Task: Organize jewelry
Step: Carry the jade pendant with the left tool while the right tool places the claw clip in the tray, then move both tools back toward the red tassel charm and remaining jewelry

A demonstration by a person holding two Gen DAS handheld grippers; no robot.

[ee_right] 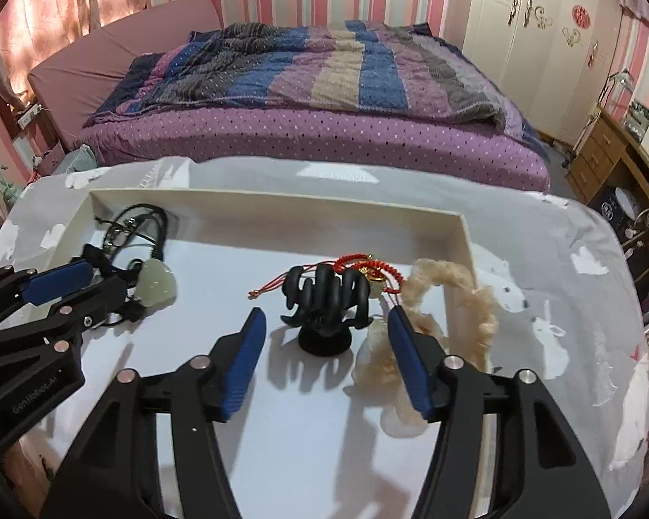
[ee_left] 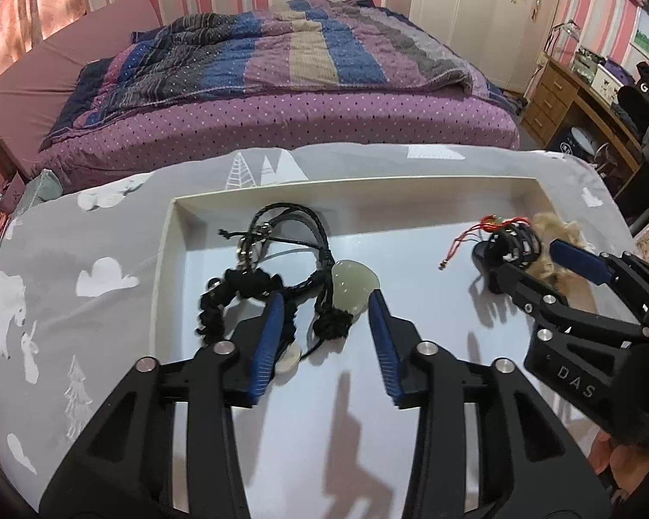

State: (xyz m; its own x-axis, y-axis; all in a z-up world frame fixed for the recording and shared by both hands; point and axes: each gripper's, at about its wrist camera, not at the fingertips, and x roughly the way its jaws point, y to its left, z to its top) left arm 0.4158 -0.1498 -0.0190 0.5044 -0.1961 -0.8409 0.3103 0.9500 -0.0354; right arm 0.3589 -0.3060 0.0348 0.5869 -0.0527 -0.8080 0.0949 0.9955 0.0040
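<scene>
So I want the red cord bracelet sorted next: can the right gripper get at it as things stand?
Probably not directly. The red cord bracelet lies draped over the far side of the black hand-shaped stand, which sits between it and the open right gripper. It would likely need to come in from above.

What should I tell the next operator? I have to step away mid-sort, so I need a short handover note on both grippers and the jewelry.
Left gripper: open, holding nothing, over the black cord tangle and pale green pendant at the tray's left end.
Right gripper: open, empty, its jaws on either side of the black hair claw without touching it.
The red string bracelet lies across the claw; the cream scrunchie sits at the right wall.
Done: everything visible lies in the white tray.
Left: untangle the cords and separate the bracelet from the claw, probably.
</scene>
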